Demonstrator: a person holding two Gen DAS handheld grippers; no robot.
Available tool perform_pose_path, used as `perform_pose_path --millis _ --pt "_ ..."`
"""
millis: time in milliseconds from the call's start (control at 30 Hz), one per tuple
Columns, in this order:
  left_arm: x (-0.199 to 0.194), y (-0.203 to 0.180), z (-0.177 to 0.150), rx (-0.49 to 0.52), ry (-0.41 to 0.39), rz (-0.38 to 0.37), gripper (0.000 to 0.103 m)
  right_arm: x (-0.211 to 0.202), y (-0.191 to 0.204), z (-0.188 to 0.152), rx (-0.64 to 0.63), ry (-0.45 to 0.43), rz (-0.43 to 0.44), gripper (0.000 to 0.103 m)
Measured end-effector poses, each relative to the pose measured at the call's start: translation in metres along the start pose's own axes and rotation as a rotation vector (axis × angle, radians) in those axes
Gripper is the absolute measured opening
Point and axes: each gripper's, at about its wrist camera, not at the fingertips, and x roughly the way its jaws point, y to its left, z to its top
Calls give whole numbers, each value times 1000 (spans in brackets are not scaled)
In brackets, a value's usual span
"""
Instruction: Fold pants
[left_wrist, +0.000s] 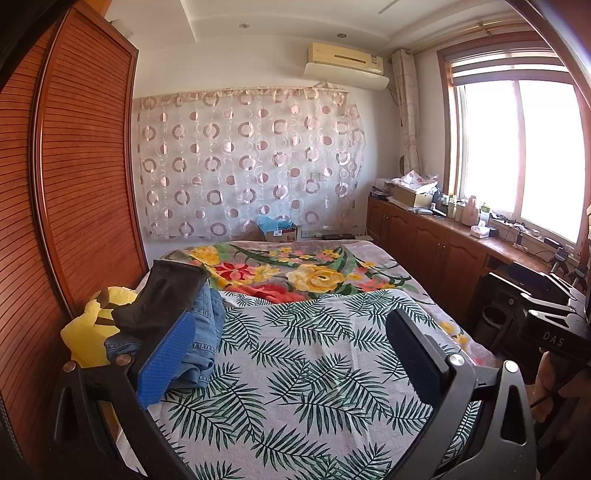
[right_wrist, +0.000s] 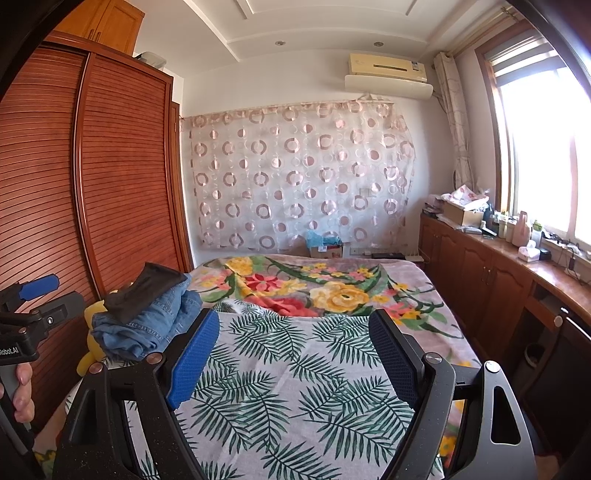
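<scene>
"DAS" reads on the right hand-held gripper (right_wrist: 295, 350); "Robot.AI" on the left hand-held gripper (left_wrist: 291, 339). Both released, grasping nothing, above the leaf sheet (left_wrist: 295, 369). Crumpled jeans (left_wrist: 201, 332) lie at the sheet's left edge under a dark garment (left_wrist: 162, 299), beside a yellow toy (left_wrist: 83, 336).

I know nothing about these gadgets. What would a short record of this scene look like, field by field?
Setting: bedroom, bed with palm-leaf cloth over a floral blanket
Clothes: dark pants on top of blue jeans, piled at the bed's left edge
Beside pile: yellow plush toy
Left gripper: open, holding nothing
Right gripper: open, holding nothing
Folding: not yet begun
</scene>
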Motion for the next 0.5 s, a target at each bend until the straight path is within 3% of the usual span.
perform_pose_path --millis 500 --pt "0 0 0 1 0 1 103 -1 1 -1 1 0 2 84"
